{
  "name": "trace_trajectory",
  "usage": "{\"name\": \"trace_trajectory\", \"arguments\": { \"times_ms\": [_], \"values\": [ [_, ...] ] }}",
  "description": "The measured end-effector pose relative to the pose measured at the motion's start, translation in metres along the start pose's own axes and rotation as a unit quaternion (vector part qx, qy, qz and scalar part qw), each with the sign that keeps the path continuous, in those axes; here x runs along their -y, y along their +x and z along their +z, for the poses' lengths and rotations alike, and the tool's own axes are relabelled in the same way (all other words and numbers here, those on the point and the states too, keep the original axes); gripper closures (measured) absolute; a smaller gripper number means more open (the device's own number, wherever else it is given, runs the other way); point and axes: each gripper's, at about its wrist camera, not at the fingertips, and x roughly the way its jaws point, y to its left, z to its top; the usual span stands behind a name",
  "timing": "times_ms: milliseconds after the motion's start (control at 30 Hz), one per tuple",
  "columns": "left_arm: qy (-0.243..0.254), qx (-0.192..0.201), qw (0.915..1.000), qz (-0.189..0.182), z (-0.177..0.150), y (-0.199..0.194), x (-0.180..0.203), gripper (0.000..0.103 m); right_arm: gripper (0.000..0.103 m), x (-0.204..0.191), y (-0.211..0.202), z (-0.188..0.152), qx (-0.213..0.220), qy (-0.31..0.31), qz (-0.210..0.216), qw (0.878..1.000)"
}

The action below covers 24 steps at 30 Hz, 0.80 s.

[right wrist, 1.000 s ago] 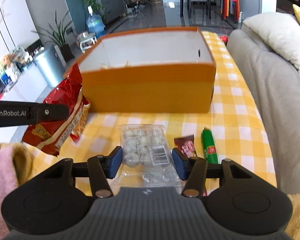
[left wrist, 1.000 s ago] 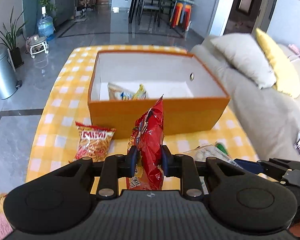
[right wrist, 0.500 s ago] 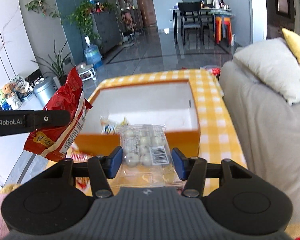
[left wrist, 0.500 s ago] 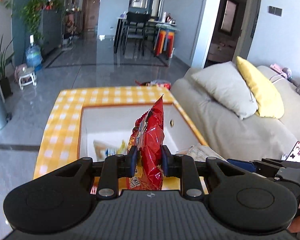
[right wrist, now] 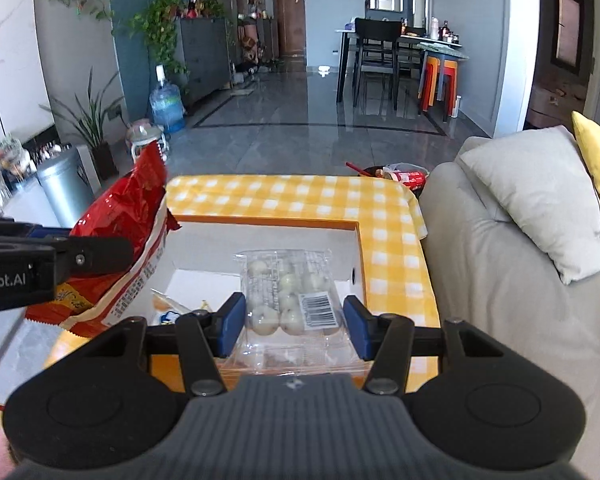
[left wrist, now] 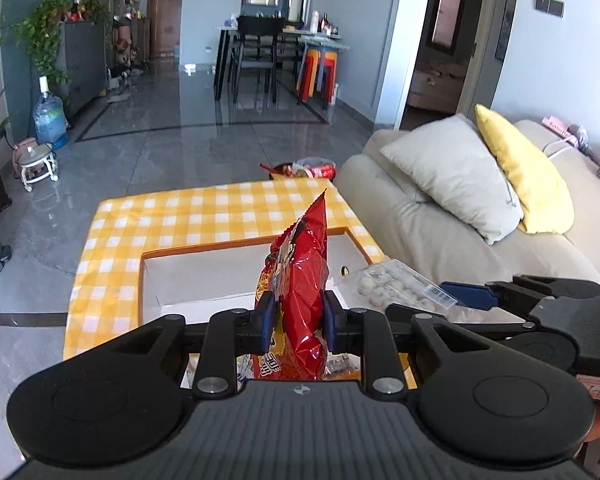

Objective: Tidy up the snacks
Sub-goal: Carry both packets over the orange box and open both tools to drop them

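Observation:
My left gripper [left wrist: 297, 322] is shut on a red snack bag [left wrist: 298, 284] that stands upright between its blue pads, above the orange box [left wrist: 204, 250] with the white inside. My right gripper [right wrist: 294, 330] is shut on a clear packet of white round sweets [right wrist: 288, 296], held flat over the same box [right wrist: 268, 224]. In the right wrist view the red bag [right wrist: 132, 216] hangs at the left in the left gripper [right wrist: 92, 254]. In the left wrist view the clear packet [left wrist: 392, 286] shows at the right. A small snack pack [right wrist: 168, 306] lies on the box floor.
The box rests on a table with a yellow checked cloth [left wrist: 204, 210]. A beige sofa [left wrist: 440, 216] with a grey pillow and a yellow cushion runs along the right. A bin of wrappers [left wrist: 304, 168] stands beyond the table's far edge. A metal bin [right wrist: 64, 186] is at the left.
Both grippers rose and moved forward with their snacks, from in front of the box's near wall to above its inside. The snacks left on the cloth have dropped out of view.

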Motion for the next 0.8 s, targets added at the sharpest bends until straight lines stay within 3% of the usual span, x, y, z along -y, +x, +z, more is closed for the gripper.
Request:
{"name": "trace_trajectory", "arguments": {
  "times_ms": [267, 500, 800],
  "values": [
    [-0.001, -0.044, 0.9990, -0.010, 0.014, 0.053, -0.010, 0.076, 0.052, -0.012, 0.061, 0.011, -0.053, -0.059, -0.027, 0.996],
    [-0.038, -0.090, 0.9949, -0.024, 0.015, 0.098, -0.024, 0.076, 0.052, -0.015, 0.118, 0.019, -0.112, -0.103, -0.050, 0.987],
    [-0.089, -0.138, 0.9857, -0.037, 0.005, 0.140, -0.041, 0.076, 0.052, -0.016, 0.160, 0.012, -0.160, -0.143, -0.058, 0.975]
  ]
}}
